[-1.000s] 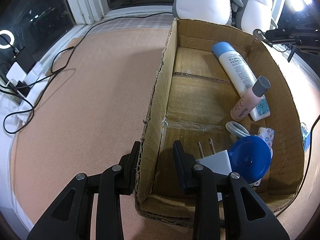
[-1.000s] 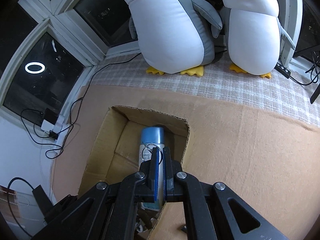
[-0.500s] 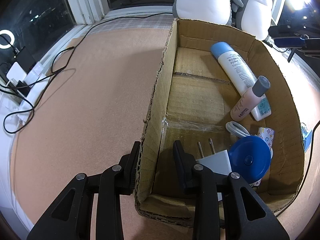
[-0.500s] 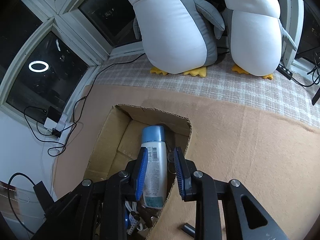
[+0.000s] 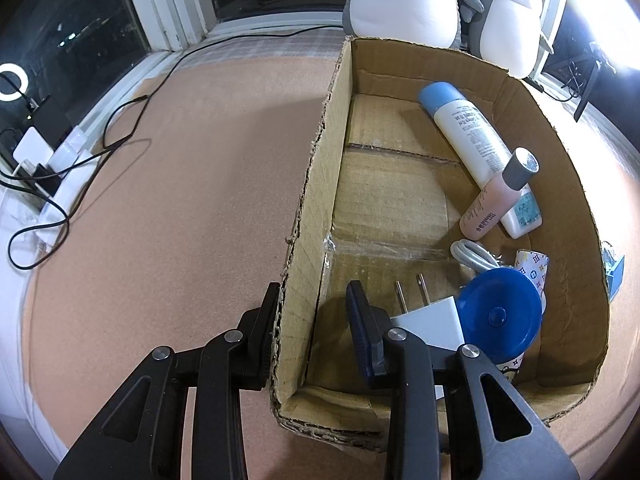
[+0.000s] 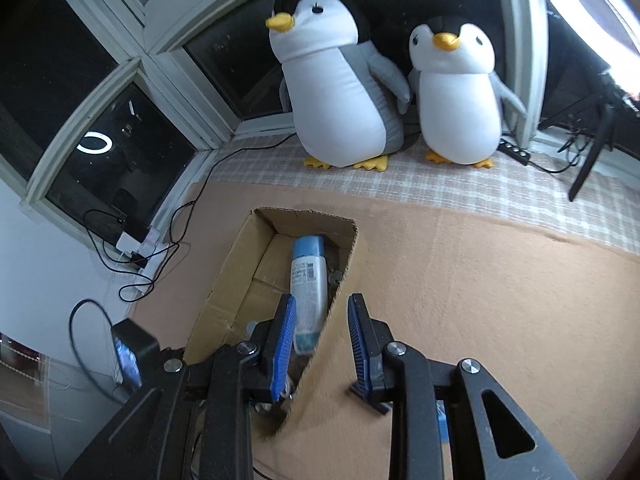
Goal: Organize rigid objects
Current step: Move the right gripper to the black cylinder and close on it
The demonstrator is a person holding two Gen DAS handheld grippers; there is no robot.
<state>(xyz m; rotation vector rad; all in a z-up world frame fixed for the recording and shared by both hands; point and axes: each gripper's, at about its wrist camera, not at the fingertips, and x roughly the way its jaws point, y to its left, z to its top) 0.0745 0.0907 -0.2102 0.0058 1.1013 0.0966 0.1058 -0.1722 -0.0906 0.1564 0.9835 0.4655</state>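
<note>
Tan mat: right gripper (image 6: 322, 334) has opened, leaving box (image 5: 316, 184).

Bottle (image 5: 472, 140) print unreadable; no legible text

Dark windows (image 6: 132, 144) in white frames (image 6: 176, 76) reflecting a ring light (image 6: 94, 143), two plush penguins (image 6: 336, 92) sitting on a checked cloth (image 6: 400, 184), tan mat (image 5: 180, 200) covering the surface, black cables (image 5: 52, 184) trailing at the left, bright light (image 5: 600, 12) glaring at the right.

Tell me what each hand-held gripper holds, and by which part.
The left hand-held gripper clamps the cardboard box by its side wall near the front corner. The right hand-held gripper holds nothing; its jaws have just opened.
</note>
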